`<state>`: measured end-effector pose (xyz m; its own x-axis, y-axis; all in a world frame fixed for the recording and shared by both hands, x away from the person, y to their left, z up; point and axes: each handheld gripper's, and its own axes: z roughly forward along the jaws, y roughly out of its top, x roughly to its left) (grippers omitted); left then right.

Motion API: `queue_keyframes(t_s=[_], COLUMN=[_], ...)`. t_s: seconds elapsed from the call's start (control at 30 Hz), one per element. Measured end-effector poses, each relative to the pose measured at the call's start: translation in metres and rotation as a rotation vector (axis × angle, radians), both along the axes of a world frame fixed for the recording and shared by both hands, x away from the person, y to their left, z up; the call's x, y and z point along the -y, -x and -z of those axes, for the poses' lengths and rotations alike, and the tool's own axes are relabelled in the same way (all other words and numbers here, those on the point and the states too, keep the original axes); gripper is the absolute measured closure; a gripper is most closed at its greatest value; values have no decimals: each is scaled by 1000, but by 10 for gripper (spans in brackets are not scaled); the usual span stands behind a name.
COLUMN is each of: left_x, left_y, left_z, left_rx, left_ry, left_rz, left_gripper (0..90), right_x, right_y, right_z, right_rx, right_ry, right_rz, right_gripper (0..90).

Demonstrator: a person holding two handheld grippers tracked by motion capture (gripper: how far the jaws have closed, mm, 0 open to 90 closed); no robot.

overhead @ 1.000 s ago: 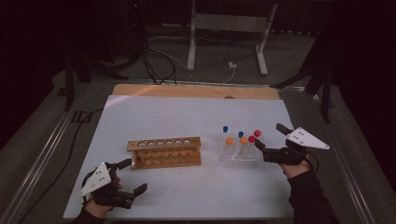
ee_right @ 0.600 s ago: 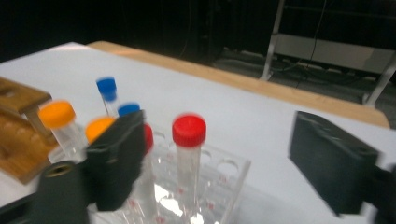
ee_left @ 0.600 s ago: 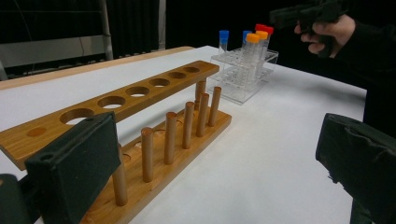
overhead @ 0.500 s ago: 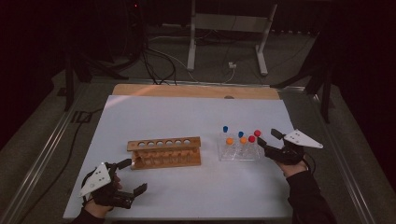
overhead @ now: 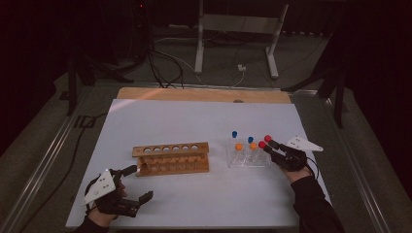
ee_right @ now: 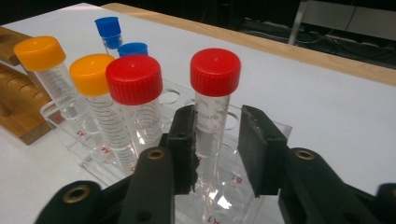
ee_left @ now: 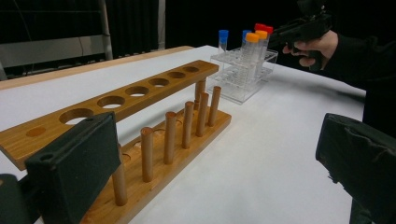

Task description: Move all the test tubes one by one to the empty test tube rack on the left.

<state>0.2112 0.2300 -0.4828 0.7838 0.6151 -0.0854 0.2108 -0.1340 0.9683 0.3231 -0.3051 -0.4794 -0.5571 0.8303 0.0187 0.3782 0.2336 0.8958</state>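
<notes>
White table [overhead: 194, 121], clear rack [ee_right: 275, 128] marked A1, B1; right gripper [ee_right: 215, 140] closing around red-capped tube [ee_right: 212, 109]; left gripper [ee_left: 215, 154] released.

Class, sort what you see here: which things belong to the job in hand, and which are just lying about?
In the job:
- right gripper, jaws just closing around a red-capped tube
- clear tube rack
- wooden rack

Lying about:
- left gripper, open, idle
- metal stand and floor cables
</notes>
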Motion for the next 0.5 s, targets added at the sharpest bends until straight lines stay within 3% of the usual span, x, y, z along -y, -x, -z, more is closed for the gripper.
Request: queue_keyframes(t_s=[0.5], left_x=[0], left_y=[0], left_z=[0], left_rx=[-3], left_ry=[0], left_rz=[-2], left_gripper=[6], right_x=[-4], right_y=[-5], right_z=[0], right_rx=[-7], right_ry=[2], right_rz=[-24], right_gripper=[749])
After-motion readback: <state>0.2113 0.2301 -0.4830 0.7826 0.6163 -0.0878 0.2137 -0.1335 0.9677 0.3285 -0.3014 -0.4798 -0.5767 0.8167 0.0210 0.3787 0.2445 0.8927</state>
